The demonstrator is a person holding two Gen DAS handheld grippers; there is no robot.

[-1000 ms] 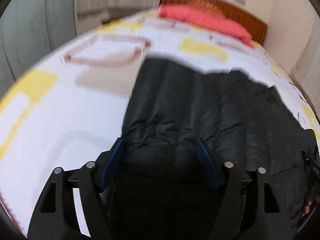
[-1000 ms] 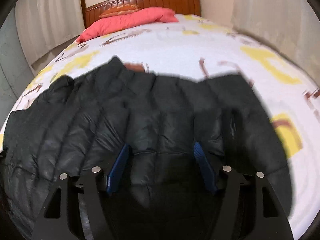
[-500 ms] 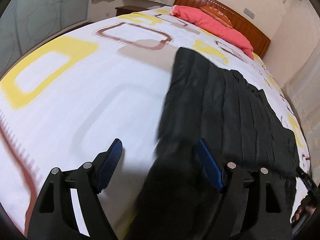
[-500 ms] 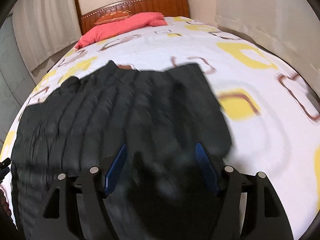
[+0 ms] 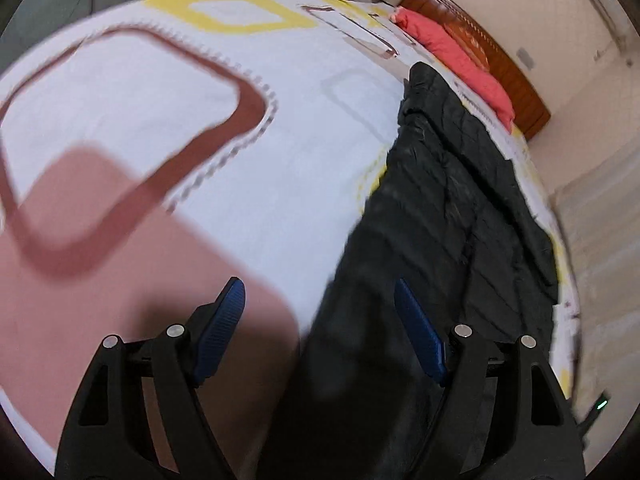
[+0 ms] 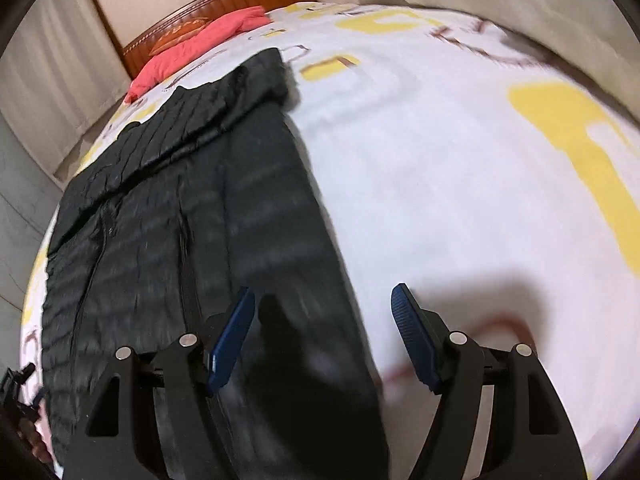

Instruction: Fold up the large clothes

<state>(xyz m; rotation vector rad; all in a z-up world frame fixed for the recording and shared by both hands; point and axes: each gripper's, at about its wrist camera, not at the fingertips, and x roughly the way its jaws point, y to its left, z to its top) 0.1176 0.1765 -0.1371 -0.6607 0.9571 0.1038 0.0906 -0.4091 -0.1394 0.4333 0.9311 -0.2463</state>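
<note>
Left gripper (image 5: pixel 320 320) spread, right gripper (image 6: pixel 322 326) spread; black jacket (image 6: pixel 192 216) near edge blurred, cut off below frame.

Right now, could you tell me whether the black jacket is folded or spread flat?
Partly folded: the black jacket has a sleeve doubled across its top, on the bedsheet.

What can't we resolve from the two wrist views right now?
- Black jacket near hem: left wrist view, cut off by the bottom edge and motion-blurred.
- Jacket under the right gripper: right wrist view, smeared; contact unclear.
- Dark object at left edge: right wrist view, cropped, unidentifiable.
- Bed sheet pattern: left wrist view, blurred.
</note>
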